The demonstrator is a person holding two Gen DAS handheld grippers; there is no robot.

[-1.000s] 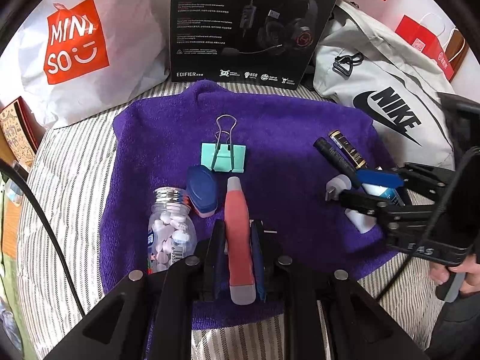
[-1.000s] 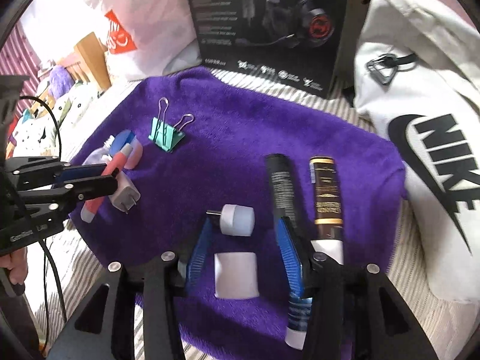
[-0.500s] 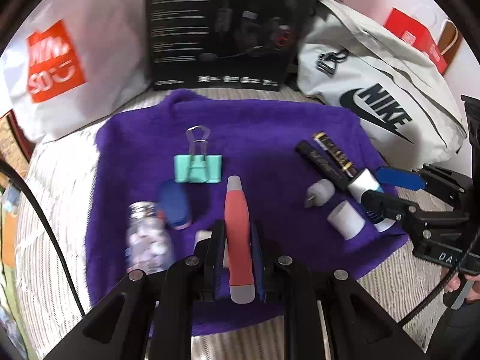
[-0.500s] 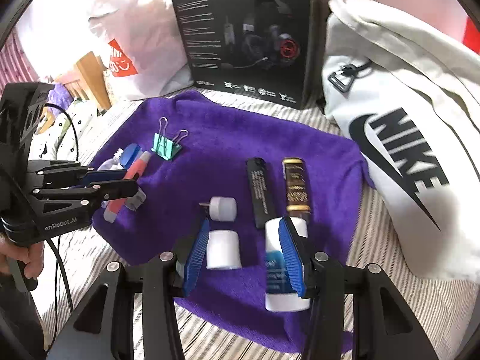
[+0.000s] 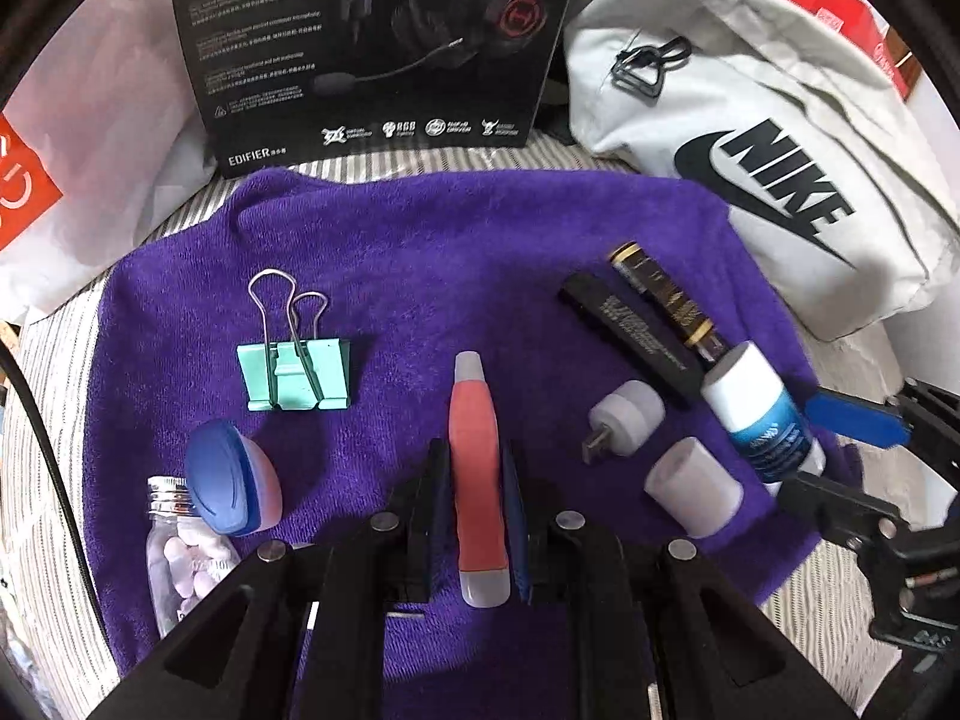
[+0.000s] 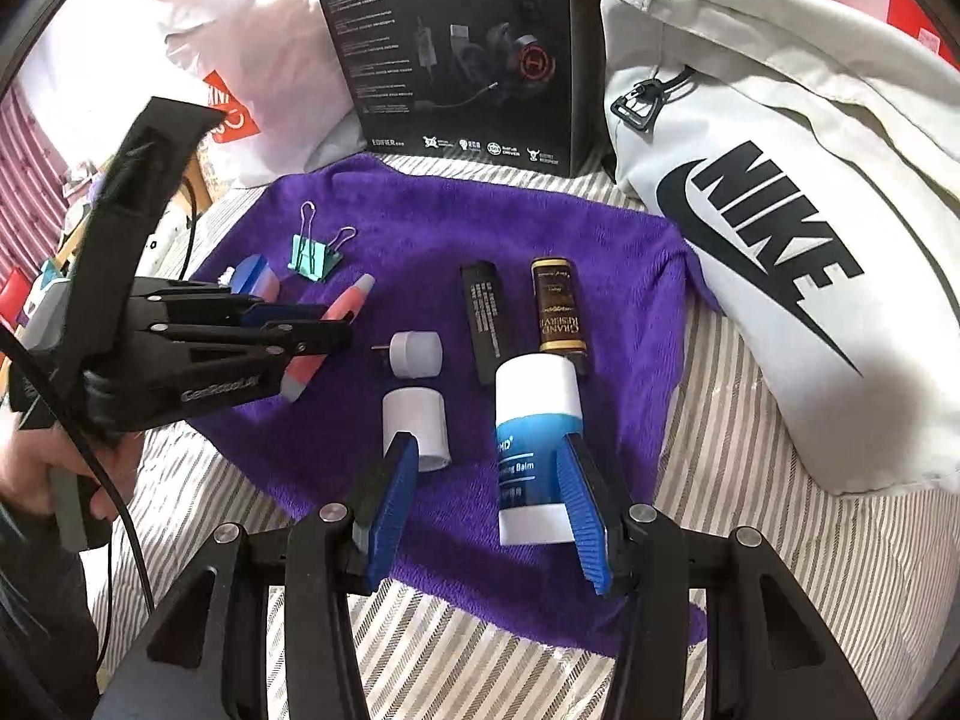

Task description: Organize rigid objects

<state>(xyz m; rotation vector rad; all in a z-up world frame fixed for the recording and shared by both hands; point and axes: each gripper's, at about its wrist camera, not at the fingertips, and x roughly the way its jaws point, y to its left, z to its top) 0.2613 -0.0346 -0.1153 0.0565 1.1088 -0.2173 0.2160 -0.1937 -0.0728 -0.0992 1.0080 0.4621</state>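
On a purple towel (image 5: 450, 252) lie a teal binder clip (image 5: 297, 369), a blue-and-pink case (image 5: 234, 483), a pill bottle (image 5: 180, 558), a white USB plug (image 5: 624, 420), a white cylinder (image 5: 693, 486), a black tube (image 5: 630, 330), a brown-gold tube (image 5: 666, 294) and a white-blue balm tube (image 6: 534, 420). My left gripper (image 5: 474, 468) is shut on a coral pen-shaped tool (image 5: 477, 450), held just above the towel's middle. My right gripper (image 6: 486, 450) is open over the towel's near edge. The balm tube lies between its fingers, close to the right one.
A black headset box (image 5: 372, 42) stands behind the towel, with a white shopping bag (image 5: 90, 120) to its left and a grey Nike bag (image 5: 750, 138) to its right. Striped bedding (image 6: 750, 420) surrounds the towel. A person's hand (image 6: 48, 462) holds the left gripper's handle.
My left gripper has carried the coral tool to the right, away from the pill bottle and case. My right gripper has drawn back and stayed open, with the balm tube between its fingers.
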